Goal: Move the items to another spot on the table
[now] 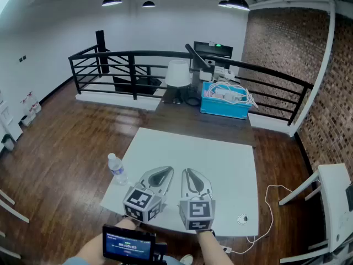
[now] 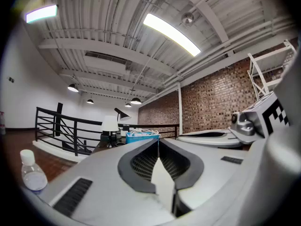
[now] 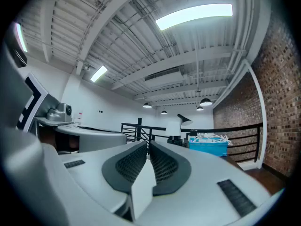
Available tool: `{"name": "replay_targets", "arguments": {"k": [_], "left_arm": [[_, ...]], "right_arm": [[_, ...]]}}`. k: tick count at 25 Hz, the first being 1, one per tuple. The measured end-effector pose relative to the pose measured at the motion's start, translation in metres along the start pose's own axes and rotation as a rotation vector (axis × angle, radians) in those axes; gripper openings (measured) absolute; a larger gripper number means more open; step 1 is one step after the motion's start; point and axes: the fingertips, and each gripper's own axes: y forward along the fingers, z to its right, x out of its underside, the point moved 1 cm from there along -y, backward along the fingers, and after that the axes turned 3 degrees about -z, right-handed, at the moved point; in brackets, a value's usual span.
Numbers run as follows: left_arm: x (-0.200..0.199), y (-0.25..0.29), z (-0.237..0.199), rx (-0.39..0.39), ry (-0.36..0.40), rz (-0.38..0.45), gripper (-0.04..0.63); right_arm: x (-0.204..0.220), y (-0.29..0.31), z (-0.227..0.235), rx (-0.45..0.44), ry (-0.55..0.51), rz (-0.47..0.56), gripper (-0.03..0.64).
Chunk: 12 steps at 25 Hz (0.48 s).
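Note:
A small clear water bottle with a white cap stands at the left edge of the white table; the left gripper view shows the bottle low at the left. A small round object lies near the table's front right corner. My left gripper and right gripper hover side by side over the table's front, both shut with nothing between their jaws. The left gripper and the right gripper each point toward the far end of the room.
Behind the white table stands a dark table with a blue bin of white cables and a white lamp. A black railing runs behind. A white cable lies on the floor at the right, beside a white rack.

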Motion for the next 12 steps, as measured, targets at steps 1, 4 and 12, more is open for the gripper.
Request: {"name": "replay_targets", "arguments": {"k": [1, 4, 12], "left_arm": [[0.001, -0.003, -0.005, -0.007, -0.001, -0.001, 0.021], [0.004, -0.013, -0.022, -0.032, -0.004, -0.004, 0.021], [0.019, -0.062, -0.086, -0.166, -0.029, -0.01, 0.021]], "right_arm": [[0.0, 0.004, -0.006, -0.009, 0.002, 0.001, 0.031], [0.001, 0.015, -0.024, -0.04, 0.01, 0.004, 0.032], [0.013, 0.057, -0.092, -0.181, 0.003, 0.004, 0.106]]}}
